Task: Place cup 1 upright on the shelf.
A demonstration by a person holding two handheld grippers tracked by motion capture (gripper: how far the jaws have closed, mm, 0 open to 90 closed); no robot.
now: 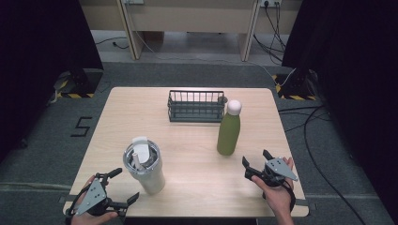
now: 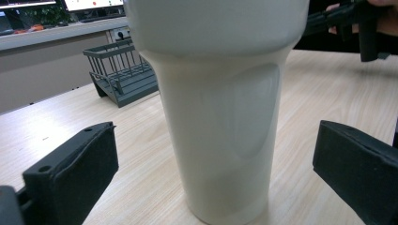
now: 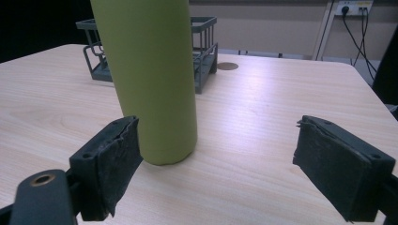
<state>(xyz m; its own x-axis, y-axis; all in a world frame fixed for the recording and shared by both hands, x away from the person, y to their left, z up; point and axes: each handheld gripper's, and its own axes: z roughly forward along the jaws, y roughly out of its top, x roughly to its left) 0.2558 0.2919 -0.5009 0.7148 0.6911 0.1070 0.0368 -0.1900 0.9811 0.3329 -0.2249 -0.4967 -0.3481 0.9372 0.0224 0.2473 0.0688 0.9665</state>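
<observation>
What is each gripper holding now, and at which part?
Nothing is held. The left gripper is open, its jaws wide apart beside the cream tumbler. The right gripper is open too, short of the green bottle.

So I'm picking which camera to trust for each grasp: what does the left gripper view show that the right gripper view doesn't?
Left gripper view: the cream tumbler standing between the open left gripper, and the other hand's gripper far off.
Right gripper view: the green bottle by the open right gripper, nearer one jaw.
Both: the dark wire basket and the wooden table.
</observation>
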